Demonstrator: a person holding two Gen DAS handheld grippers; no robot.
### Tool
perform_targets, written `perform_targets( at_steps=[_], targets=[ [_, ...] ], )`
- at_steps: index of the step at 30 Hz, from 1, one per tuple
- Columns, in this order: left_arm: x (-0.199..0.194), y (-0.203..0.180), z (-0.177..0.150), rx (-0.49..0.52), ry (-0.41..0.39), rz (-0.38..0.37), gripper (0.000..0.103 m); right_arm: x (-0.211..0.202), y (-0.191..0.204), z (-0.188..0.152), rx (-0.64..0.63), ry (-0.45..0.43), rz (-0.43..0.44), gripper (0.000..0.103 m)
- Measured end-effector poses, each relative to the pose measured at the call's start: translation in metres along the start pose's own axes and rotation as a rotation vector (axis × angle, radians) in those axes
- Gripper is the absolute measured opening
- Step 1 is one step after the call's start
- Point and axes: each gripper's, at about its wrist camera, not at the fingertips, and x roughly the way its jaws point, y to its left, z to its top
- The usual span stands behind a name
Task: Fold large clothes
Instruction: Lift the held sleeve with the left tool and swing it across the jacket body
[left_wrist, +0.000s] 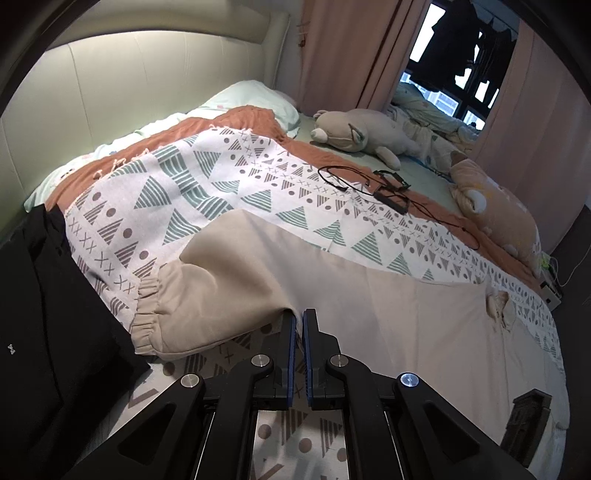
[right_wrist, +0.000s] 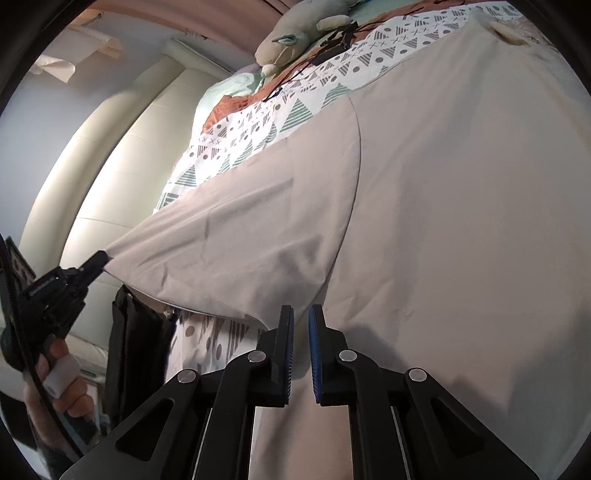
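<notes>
beige garment (left_wrist: 388, 295), large, spread flat across the patterned blanket (left_wrist: 229, 192) on the bed (left_wrist: 436, 184), body running away to the right in the left wrist view, one sleeve with an elastic cuff (left_wrist: 146, 317) folded over toward the left. black clothing (left_wrist: 48, 332) lies just beside that cuff, at the bed's edge.

left gripper (left_wrist: 299, 319): fingers drawn together on the lower edge of the sleeve; the right wrist view shows this gripper (right_wrist: 96, 263) holding a corner of beige cloth lifted off the blanket, fabric taut from the tip back to the body. looks a firm pinch.

right gripper (right_wrist: 301, 319): jaws nearly together with a narrow slot between the blue pads (right_wrist: 316, 350), tips at the underarm crease where sleeve meets body. cannot tell whether cloth is caught in the slot.

key relation: sleeve's long axis runs from the right gripper's crease out to the left gripper's corner. left is the nearer to the free end, so my guess is it carries the sleeve across the body while the right anchors the fold line.

smaller: plush toy (left_wrist: 354, 129), black cable (left_wrist: 369, 184) farther up the bed, well apart.
</notes>
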Motion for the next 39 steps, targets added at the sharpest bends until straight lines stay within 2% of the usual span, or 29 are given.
perform_targets(
  at_steps=[5, 8, 11, 16, 19, 27, 30, 31, 33, 34, 35, 39],
  targets=[
    [-0.015, -0.02, 0.001, 0.02, -0.01, -0.065, 0.003, 0.018, -0.002, -0.001, 0.026, 0.03, 0.053, 0.007],
    [-0.024, -0.039, -0.001, 0.054, -0.013, -0.107, 0.002, 0.032, -0.005, -0.004, 0.047, 0.076, 0.025, 0.007],
    [-0.03, -0.062, -0.004, 0.097, -0.01, -0.148, 0.002, 0.044, -0.01, -0.011, 0.077, 0.098, 0.041, 0.005],
    [-0.035, -0.101, -0.012, 0.142, 0.006, -0.238, 0.002, 0.042, -0.017, -0.01, 0.104, 0.107, 0.084, 0.005],
    [-0.032, -0.124, -0.021, 0.163, 0.025, -0.269, 0.002, 0.026, -0.025, -0.008, 0.149, 0.097, 0.074, 0.005],
    [-0.028, -0.164, -0.059, 0.201, 0.095, -0.34, 0.002, -0.066, -0.05, 0.006, 0.207, -0.09, 0.049, 0.005],
    [-0.024, -0.168, -0.075, 0.164, 0.156, -0.392, 0.003, -0.097, -0.058, 0.003, 0.22, -0.147, 0.021, 0.005],
    [-0.022, -0.169, -0.08, 0.148, 0.188, -0.412, 0.013, -0.105, -0.062, 0.002, 0.217, -0.159, 0.007, 0.005],
    [-0.019, -0.17, -0.091, 0.127, 0.251, -0.421, 0.043, -0.122, -0.066, 0.003, 0.208, -0.186, -0.018, 0.005],
    [-0.021, -0.167, -0.096, 0.117, 0.259, -0.421, 0.066, -0.13, -0.066, 0.003, 0.202, -0.201, -0.03, 0.005],
    [-0.027, -0.164, -0.1, 0.106, 0.24, -0.425, 0.076, -0.136, -0.066, 0.003, 0.198, -0.211, -0.04, 0.005],
    [-0.047, -0.136, -0.106, 0.073, 0.18, -0.387, 0.077, -0.149, -0.067, 0.006, 0.171, -0.233, -0.051, 0.005]
  ],
)
